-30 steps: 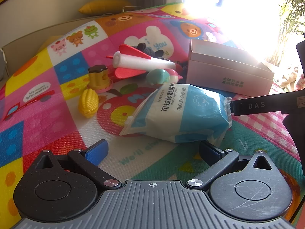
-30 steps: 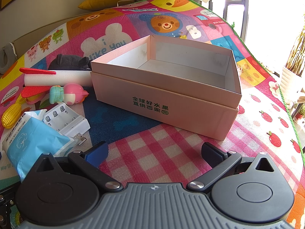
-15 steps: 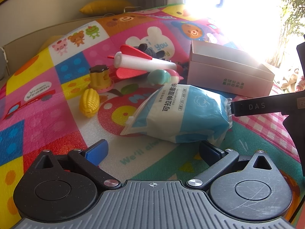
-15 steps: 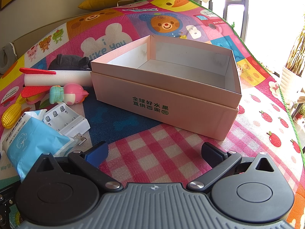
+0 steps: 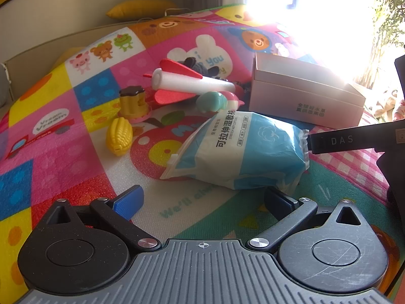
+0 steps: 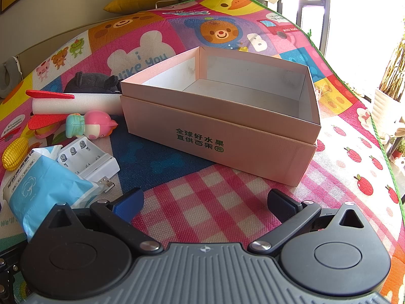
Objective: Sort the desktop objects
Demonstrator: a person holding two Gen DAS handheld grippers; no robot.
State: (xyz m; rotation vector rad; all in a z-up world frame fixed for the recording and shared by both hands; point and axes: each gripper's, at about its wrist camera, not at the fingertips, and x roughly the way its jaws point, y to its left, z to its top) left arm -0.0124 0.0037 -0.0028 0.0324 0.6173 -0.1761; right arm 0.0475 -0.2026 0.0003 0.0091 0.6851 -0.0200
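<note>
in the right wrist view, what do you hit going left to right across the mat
toy corn → blue wipes pack → white battery charger → pink box

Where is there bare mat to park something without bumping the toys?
Free: the checked patch between the right tongs and the box, and the strawberry strip right of the box. The box is empty too. Crowded: left of the box, where rocket, doll, charger, wipes and corn sit close together.
</note>
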